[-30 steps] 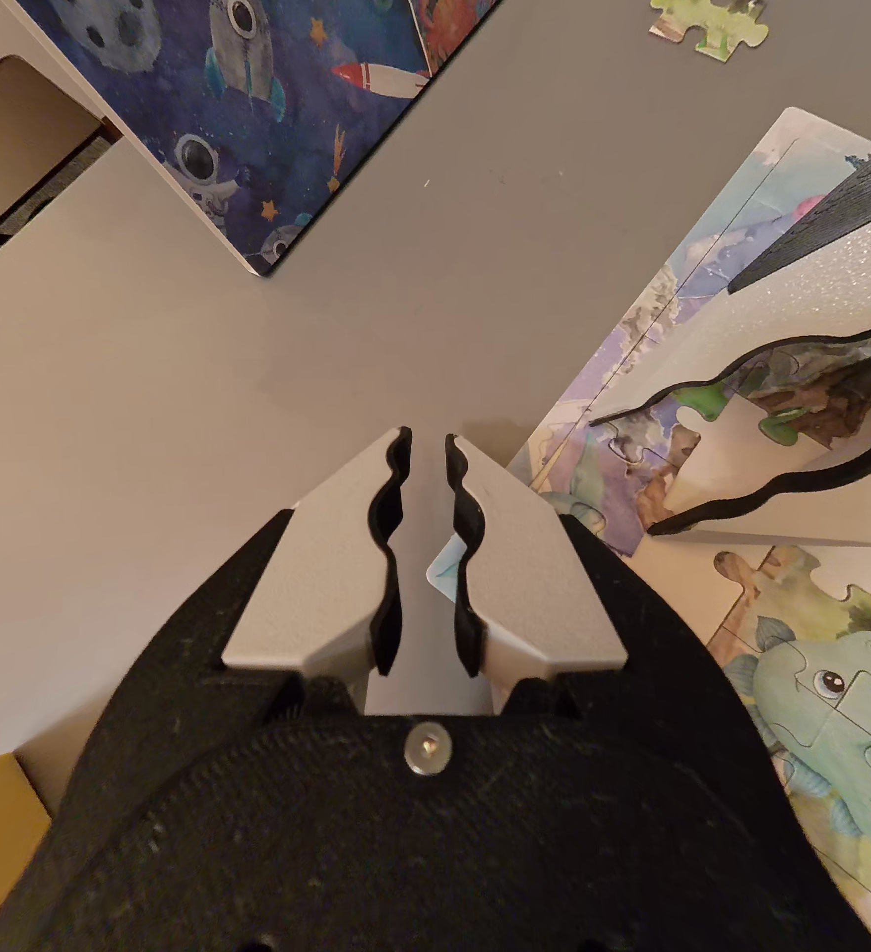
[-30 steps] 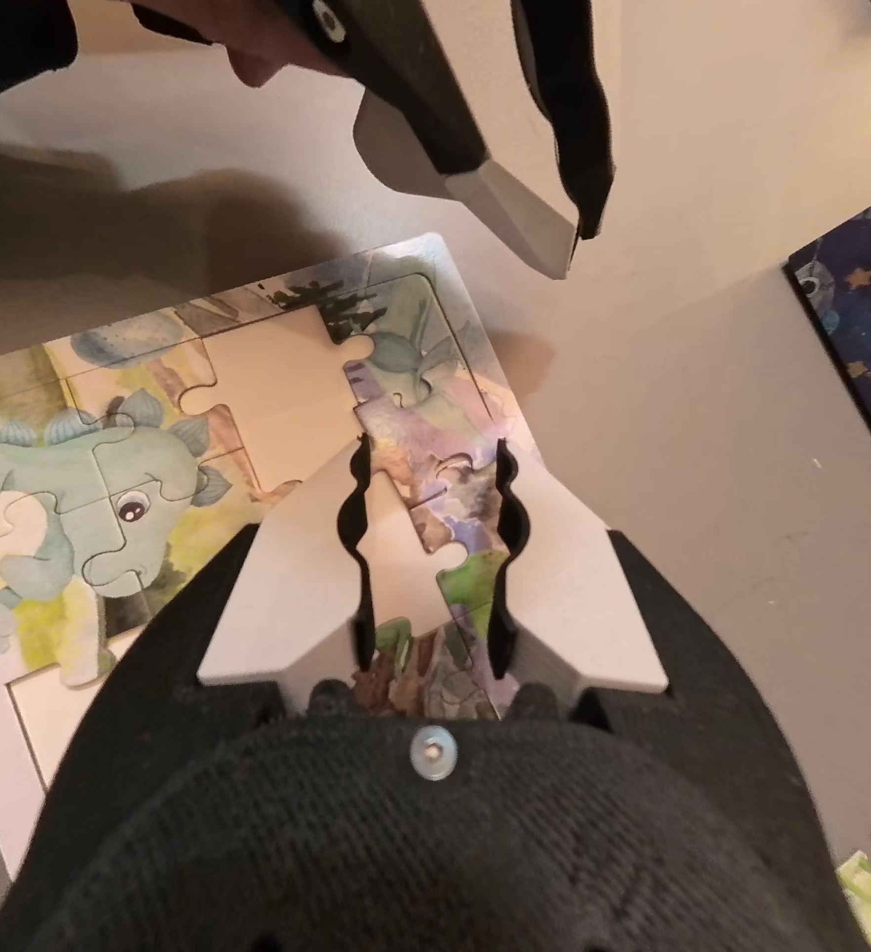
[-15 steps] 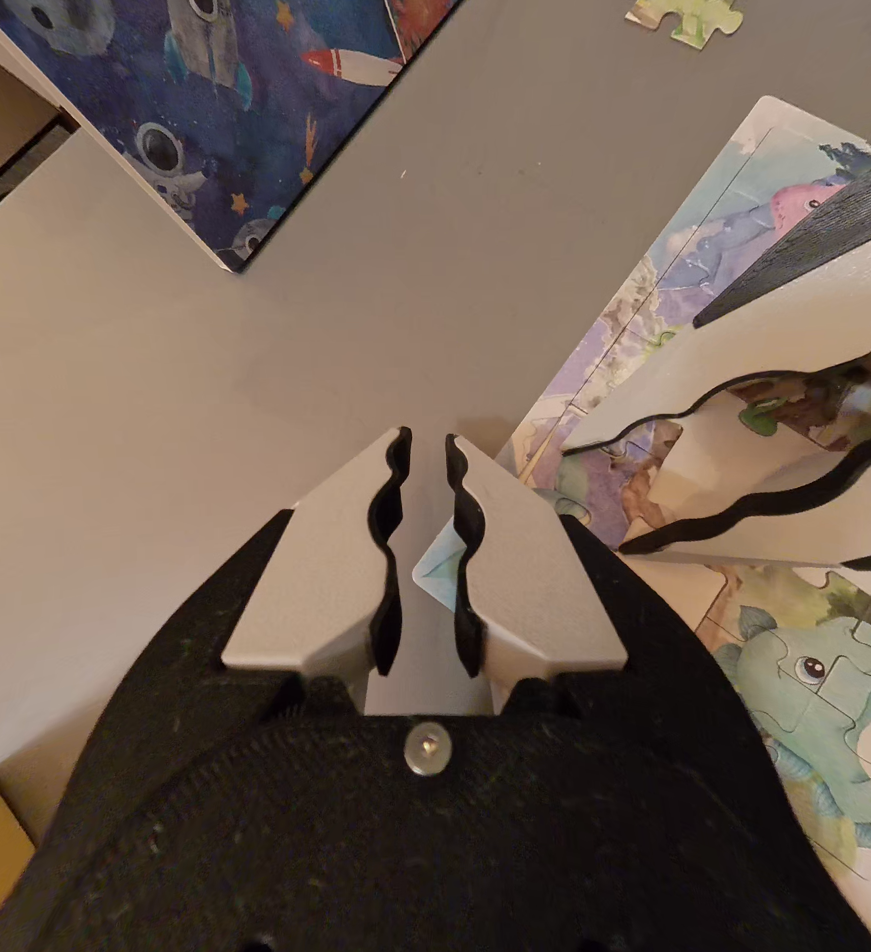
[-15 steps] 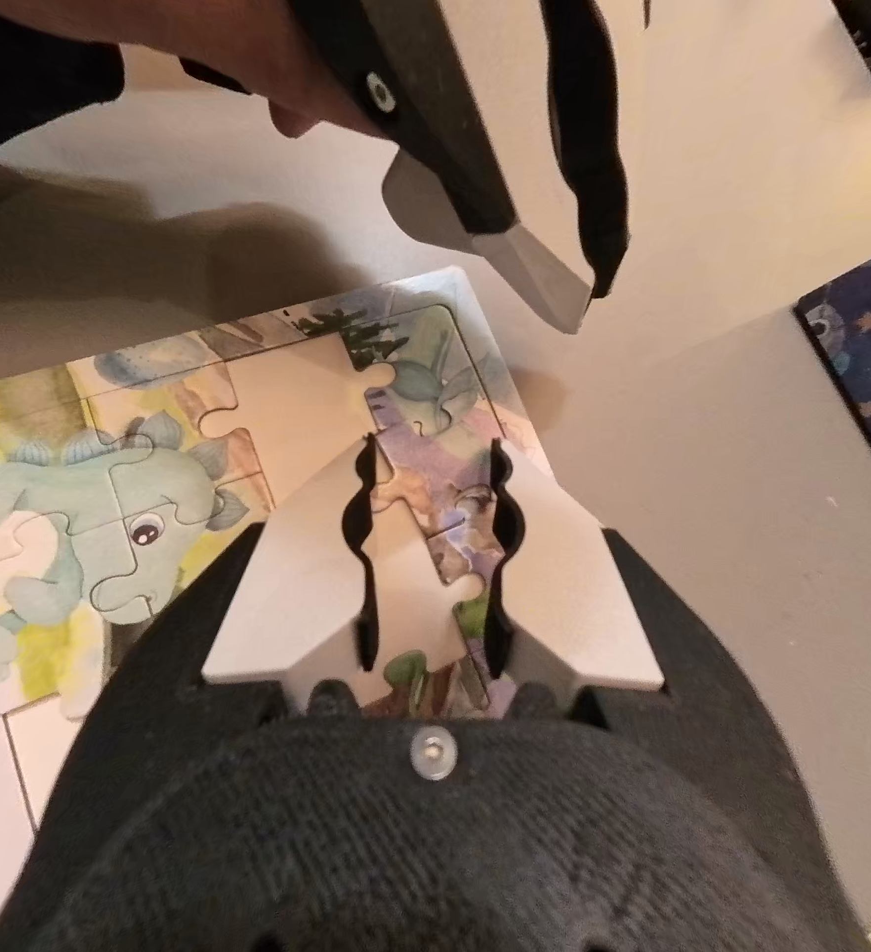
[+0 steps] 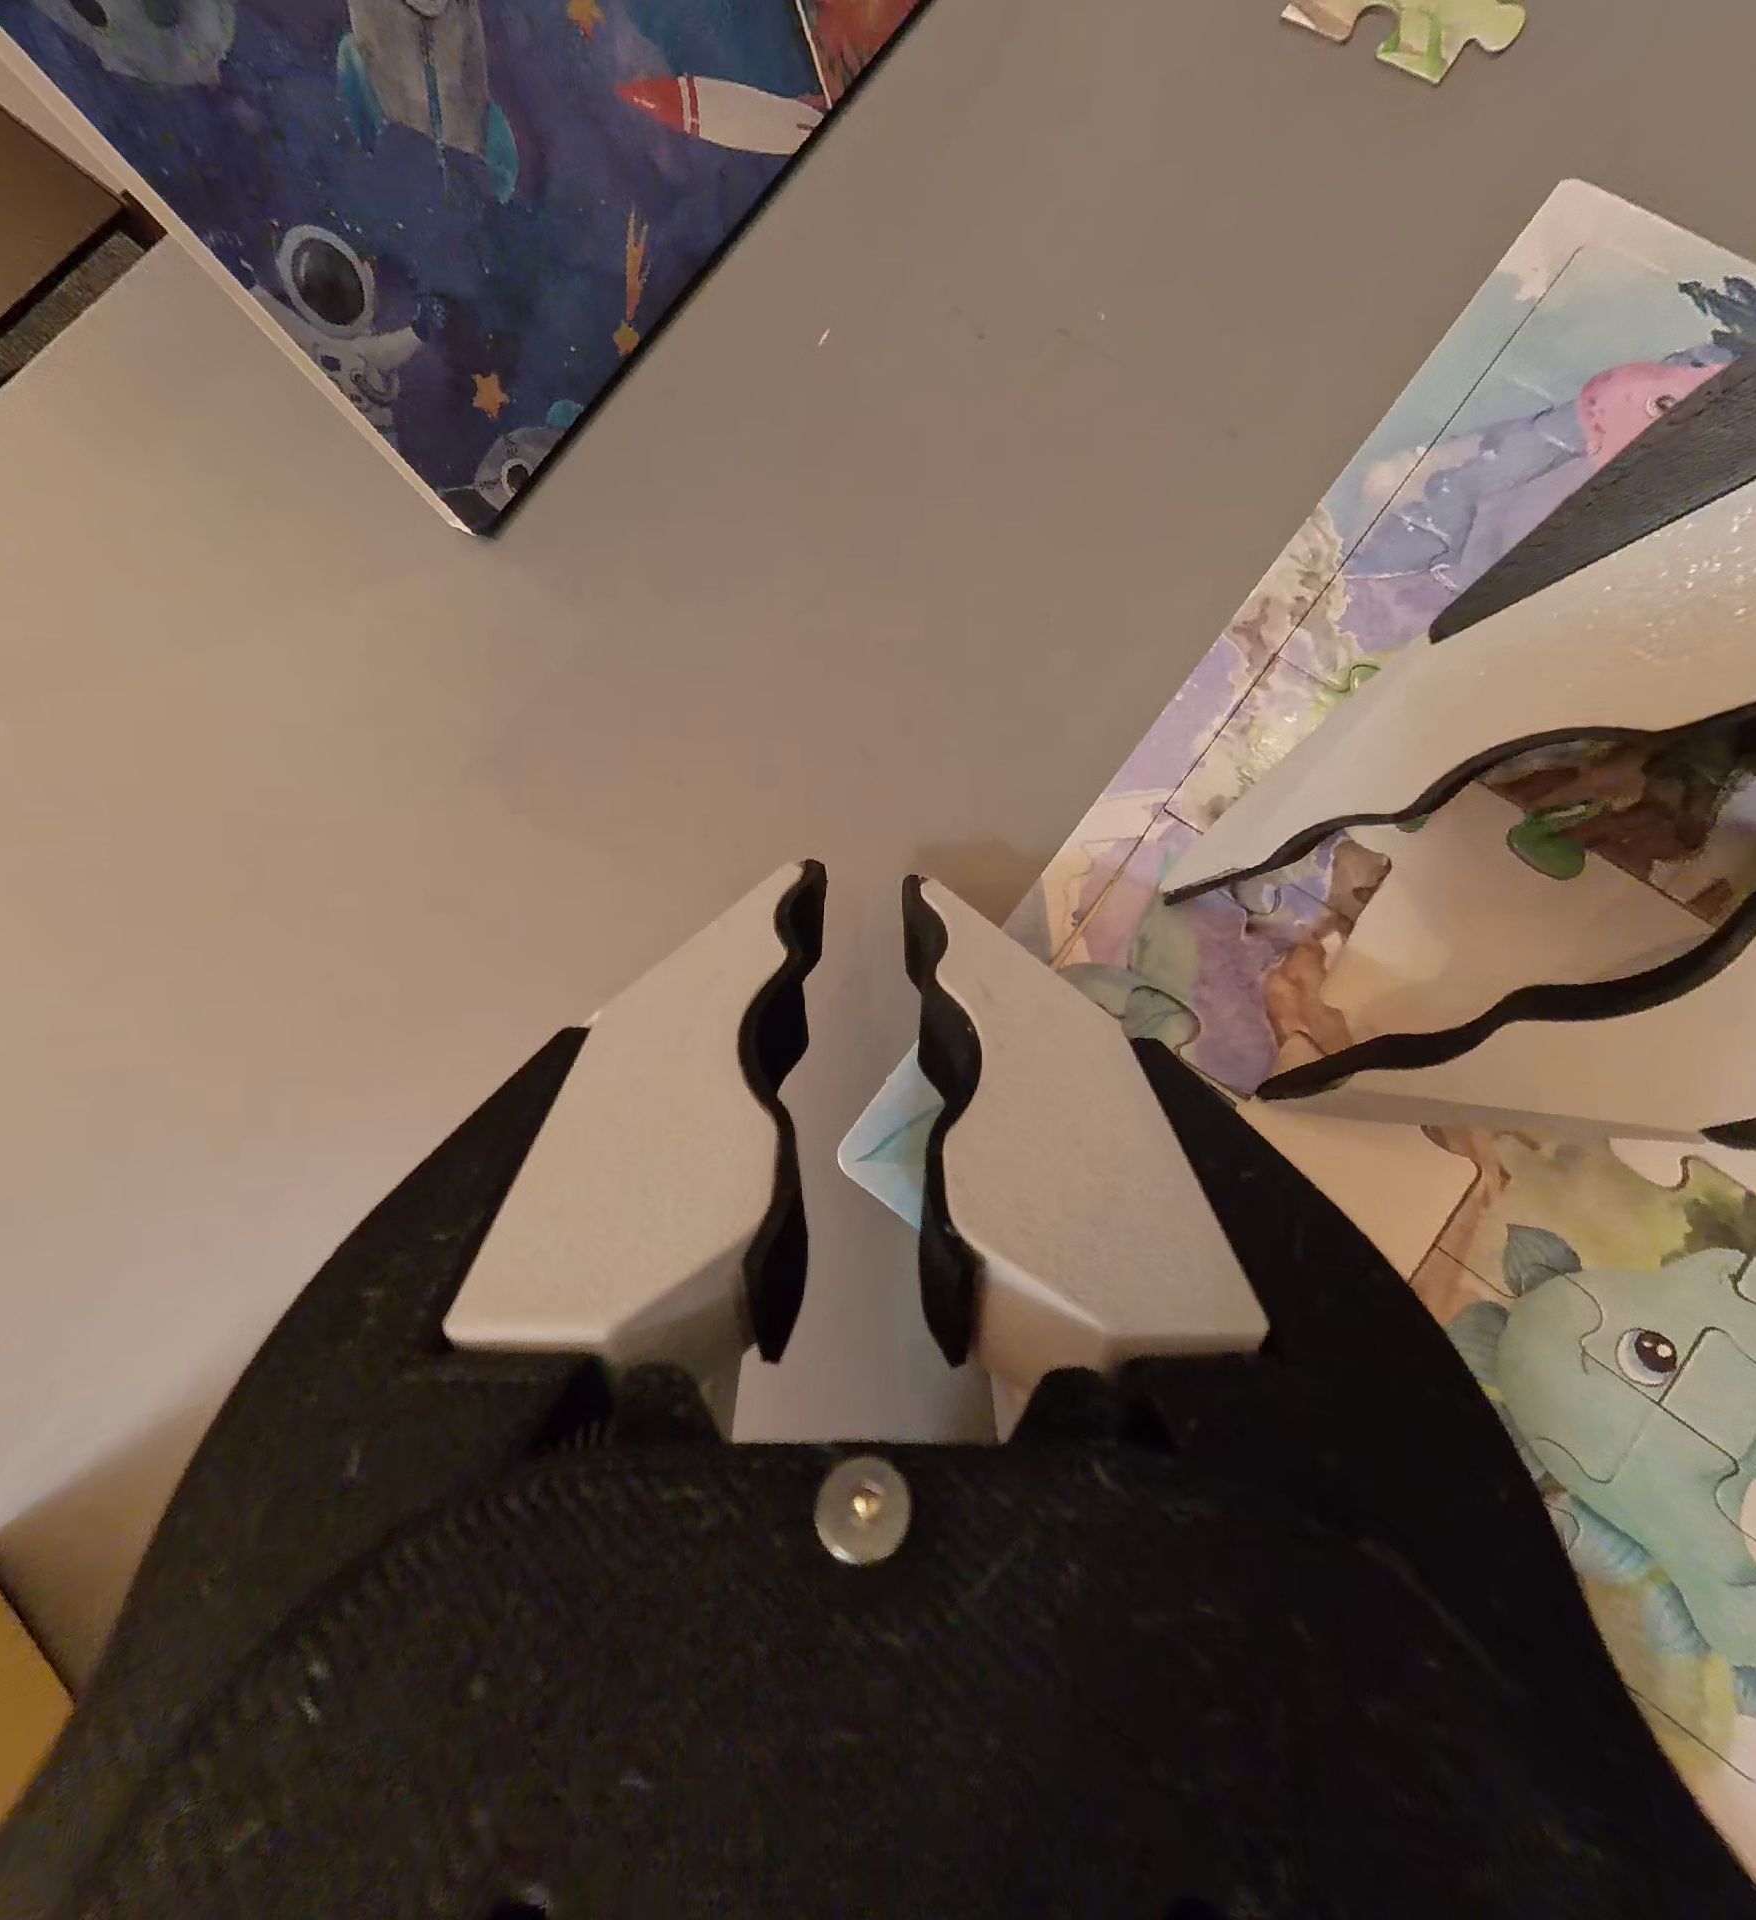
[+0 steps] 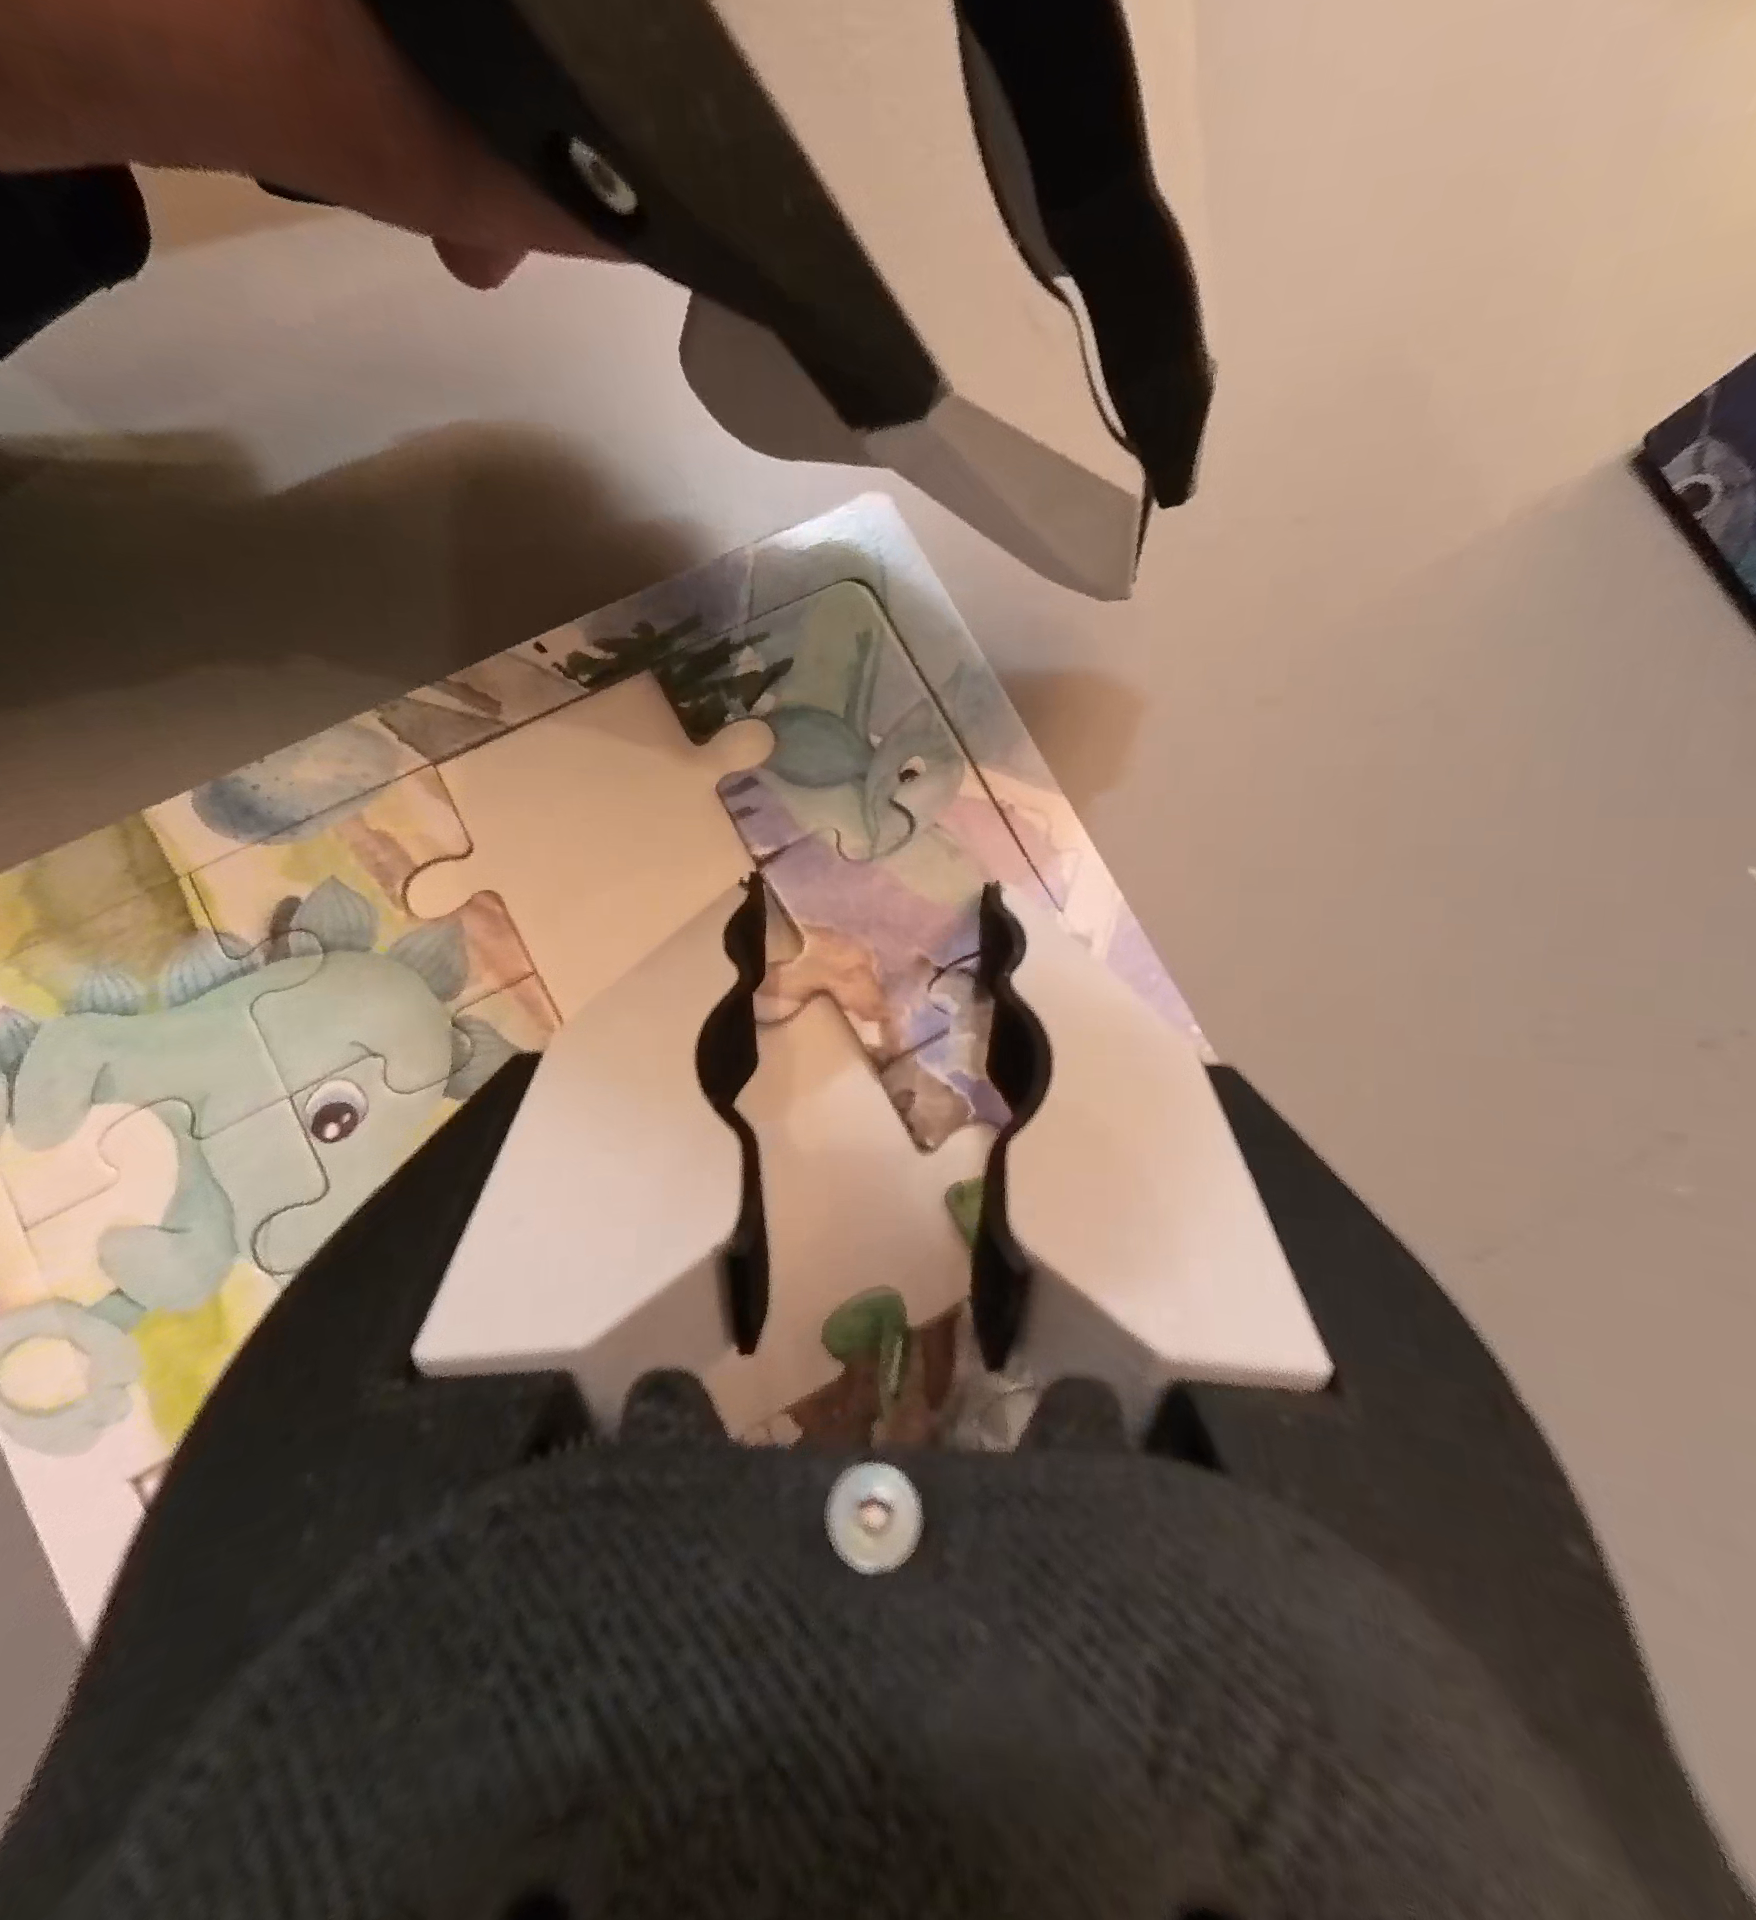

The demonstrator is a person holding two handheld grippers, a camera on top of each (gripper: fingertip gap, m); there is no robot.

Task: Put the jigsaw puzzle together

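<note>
The right gripper (image 6: pixel 869 904), jaws wide apart and empty, hangs over the bare gap in the puzzle (image 6: pixel 583 821), probably to seat a piece, while the left gripper (image 5: pixel 858 883), slightly parted and empty, waits beside the puzzle's corner.

No readable writing anywhere
</note>
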